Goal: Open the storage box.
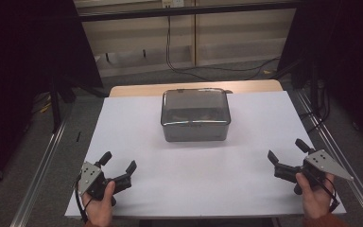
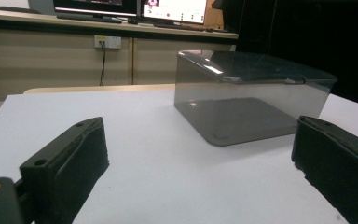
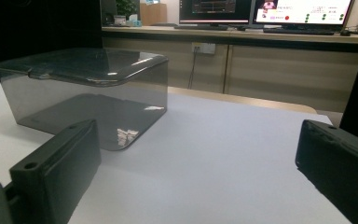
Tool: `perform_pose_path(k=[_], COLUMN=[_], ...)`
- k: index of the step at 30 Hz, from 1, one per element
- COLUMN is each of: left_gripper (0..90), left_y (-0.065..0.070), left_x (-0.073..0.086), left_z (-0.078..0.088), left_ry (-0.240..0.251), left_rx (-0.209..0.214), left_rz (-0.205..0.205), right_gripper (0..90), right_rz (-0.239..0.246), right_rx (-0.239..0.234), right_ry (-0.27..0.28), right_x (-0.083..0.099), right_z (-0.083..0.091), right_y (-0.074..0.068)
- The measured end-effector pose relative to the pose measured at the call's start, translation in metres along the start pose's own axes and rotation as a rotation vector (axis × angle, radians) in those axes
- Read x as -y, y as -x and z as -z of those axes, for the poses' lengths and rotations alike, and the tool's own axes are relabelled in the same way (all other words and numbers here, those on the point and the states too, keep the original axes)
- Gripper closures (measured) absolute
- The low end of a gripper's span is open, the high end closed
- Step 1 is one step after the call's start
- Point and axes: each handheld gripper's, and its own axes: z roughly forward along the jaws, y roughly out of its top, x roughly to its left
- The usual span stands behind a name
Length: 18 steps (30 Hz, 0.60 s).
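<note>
I see a white bench (image 1: pixel 246 189) with one item on it: a smoky translucent box (image 1: pixel 195 116) with a closed lid, sitting upright in the far-centre part of the surface, nearer the far edge than the near one. Through the lid in the high view I make out dim shapes inside, too blurred to identify.

My left gripper (image 1: pixel 120 165) sits at the near left corner of the bench, held in the left hand (image 1: pixel 99 203). Its jaws stand wide apart and hold nothing. In the left gripper view the two black jaws rise from the lower corners with bare white bench between them, and the box lies ahead and slightly to the right, well apart from the jaws.

My right gripper (image 1: pixel 287 151) sits at the near right edge, held in the right hand (image 1: pixel 315 196), with its grey three-cornered plate (image 1: pixel 326 164) on top. Its jaws are also spread wide and empty. In the right gripper view the box lies ahead to the left, clear of the jaws.

Beyond the bench the gripper views show a long desk (image 3: pixel 270 37) carrying lit monitors (image 3: pixel 303 10), and a wall socket (image 2: pixel 107 42) with a cable hanging from it.
</note>
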Motion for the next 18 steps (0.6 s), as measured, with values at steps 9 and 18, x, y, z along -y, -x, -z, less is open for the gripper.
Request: perform_pose_path(k=[9,18], left_gripper=[3.3,4.0], left_y=[0.001,0.002], left_x=[0.001,0.002], left_z=[-0.002,-0.004], left_ry=[-0.018,-0.035], left_rx=[0.003,0.028], left_rz=[0.004,0.003], right_gripper=[0.0,0.0], right_rz=[0.005,-0.002], right_rx=[-0.050,-0.111], right_ry=[-0.016,-0.007], right_x=[0.002,0.002], right_z=[-0.004,-0.009], right_y=[-0.004,-0.010])
